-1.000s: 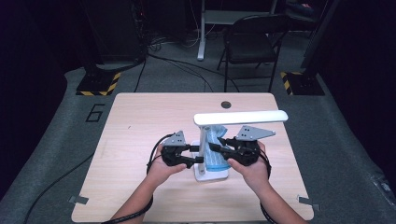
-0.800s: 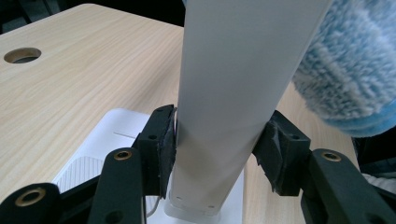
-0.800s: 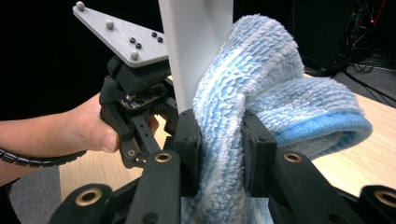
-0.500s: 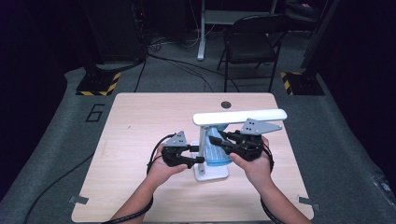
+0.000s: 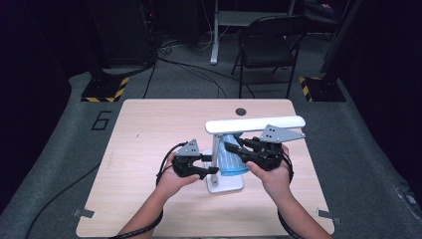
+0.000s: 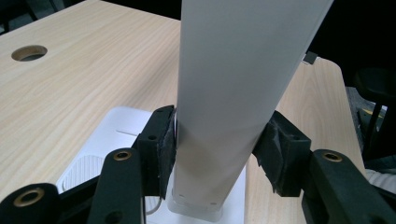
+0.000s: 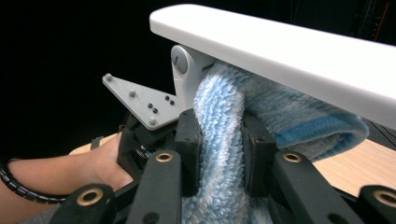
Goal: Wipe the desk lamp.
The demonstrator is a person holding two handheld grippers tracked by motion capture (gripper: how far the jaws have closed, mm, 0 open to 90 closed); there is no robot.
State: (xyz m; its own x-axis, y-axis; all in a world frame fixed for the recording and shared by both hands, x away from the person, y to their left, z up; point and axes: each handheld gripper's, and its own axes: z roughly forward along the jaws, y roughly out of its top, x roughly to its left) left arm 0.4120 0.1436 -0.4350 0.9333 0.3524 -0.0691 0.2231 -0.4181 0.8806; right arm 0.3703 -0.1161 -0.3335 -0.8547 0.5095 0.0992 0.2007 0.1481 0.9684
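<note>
A white desk lamp stands on the table: flat base (image 5: 226, 185), upright post (image 5: 215, 149), long head (image 5: 256, 124) across the top. My left gripper (image 5: 215, 163) is shut on the post (image 6: 233, 93), one pad on each side, just above the base (image 6: 112, 135). My right gripper (image 5: 230, 148) is shut on a fluffy blue cloth (image 5: 233, 159). In the right gripper view the cloth (image 7: 219, 112) is bunched between my jaws (image 7: 219, 149) and presses up against the underside of the head (image 7: 289, 51), beside the hinge (image 7: 184, 60).
The pale wooden table (image 5: 149, 129) has a round cable hole (image 5: 241, 111) at its far edge. A black folding chair (image 5: 266, 50) and a stand with striped feet (image 5: 104, 89) are on the floor beyond. Cables trail from both grippers toward the person.
My right gripper has risen a little with the blue cloth, from low beside the post to just under the lamp head. The left gripper has stayed put on the post.
</note>
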